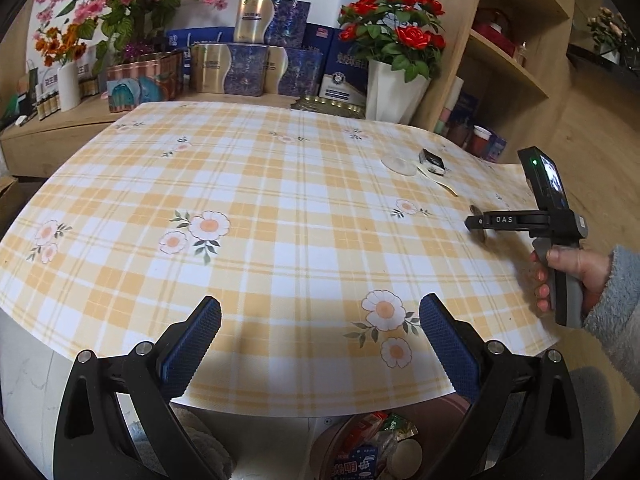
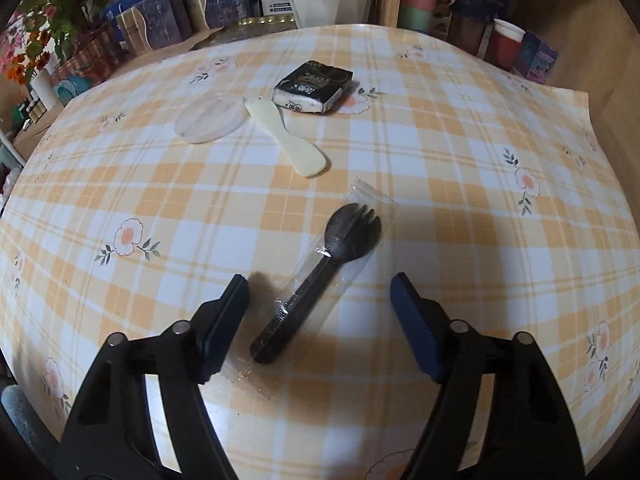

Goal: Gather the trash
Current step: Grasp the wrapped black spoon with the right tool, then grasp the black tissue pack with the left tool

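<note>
A black plastic spork [image 2: 352, 228] in a clear wrapper lies on the yellow plaid tablecloth [image 2: 460, 160]. My right gripper [image 2: 320, 292] hangs just over it, and the handle lies between the fingers without either pad touching it. Farther back lie a cream plastic spoon [image 2: 288, 140], a clear round lid [image 2: 208, 118] and a black tissue pack [image 2: 312, 88]. In the left wrist view the right gripper [image 1: 476, 224] is at the table's right side, held by a hand in a grey fleece sleeve. My left gripper [image 1: 320, 306] is open and empty over the near table edge.
A pink bin [image 1: 325, 440] with wrappers and a cup stands on the floor under the near table edge. Boxes, a white pot of red roses [image 1: 394, 96] and other flowers line the back. A wooden shelf unit [image 1: 508, 64] stands at the right.
</note>
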### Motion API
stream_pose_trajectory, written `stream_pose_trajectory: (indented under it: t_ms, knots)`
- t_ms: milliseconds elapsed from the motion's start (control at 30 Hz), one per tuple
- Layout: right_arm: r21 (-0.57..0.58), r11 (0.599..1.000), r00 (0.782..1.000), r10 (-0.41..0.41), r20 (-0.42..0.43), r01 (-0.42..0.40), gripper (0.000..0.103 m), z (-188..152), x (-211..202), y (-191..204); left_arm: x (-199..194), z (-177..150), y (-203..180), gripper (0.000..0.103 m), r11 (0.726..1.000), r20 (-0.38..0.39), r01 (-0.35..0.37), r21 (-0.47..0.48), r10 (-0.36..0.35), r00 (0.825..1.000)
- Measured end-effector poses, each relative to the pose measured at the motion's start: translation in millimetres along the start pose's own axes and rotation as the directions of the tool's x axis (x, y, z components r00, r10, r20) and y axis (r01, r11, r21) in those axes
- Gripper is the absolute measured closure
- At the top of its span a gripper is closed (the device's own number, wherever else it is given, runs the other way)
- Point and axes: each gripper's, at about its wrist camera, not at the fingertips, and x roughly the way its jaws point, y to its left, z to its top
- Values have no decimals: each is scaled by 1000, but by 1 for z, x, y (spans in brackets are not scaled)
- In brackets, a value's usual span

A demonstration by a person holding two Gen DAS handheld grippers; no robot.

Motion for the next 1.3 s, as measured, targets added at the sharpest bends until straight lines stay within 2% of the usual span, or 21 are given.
stream_pose_trajectory:
  t_ms: [67, 133, 267, 367, 533, 667, 800, 1033, 1133, 1200, 1300]
  knots:
    - [-33, 999, 1000, 24, 19, -24, 66, -1, -2, 3, 1, 1, -1, 6, 1000, -4, 11, -1, -11, 1000]
    - [-57, 998, 999, 35, 23, -33, 81, 0, -3, 4, 3, 2, -2, 6, 1000, -10, 28, -5, -28, 1000]
    - [-75, 996, 996, 59, 68, -54, 92, -4, -12, -1, 6, 6, -6, 6, 998, -16, 57, 0, -57, 998]
    - [-128, 991, 984, 69, 161, -49, 94, -4, -30, -3, 7, 11, -11, 11, 997, -19, 82, 1, -82, 996]
    - [-166, 984, 944, 0, 330, 58, 94, 0, -53, -13, 17, 23, -21, 19, 991, -48, 137, 0, -137, 989]
    - [-103, 991, 936, -48, 349, 89, 94, 4, -46, -35, 31, 44, -34, 19, 986, -69, 164, 6, -163, 984]
    - [9, 999, 936, -50, 349, 50, 94, 4, -38, -63, 53, 74, -55, 19, 975, -83, 214, 56, -210, 974]
    - [114, 993, 925, -13, 381, -33, 94, -5, -39, -83, 142, 147, -122, 19, 945, -150, 268, 188, -242, 959]
    - [160, 984, 920, 6, 392, -74, 94, -7, -40, -93, 196, 175, -158, 19, 937, -190, 247, 246, -203, 961]
    - [178, 980, 920, 14, 391, -91, 94, -8, -39, -97, 232, 187, -185, 20, 922, -209, 203, 328, -139, 968]
    - [195, 974, 921, 28, 389, -112, 94, -8, -39, -103, 278, 197, -214, 29, 900, -238, 151, 408, -55, 970]
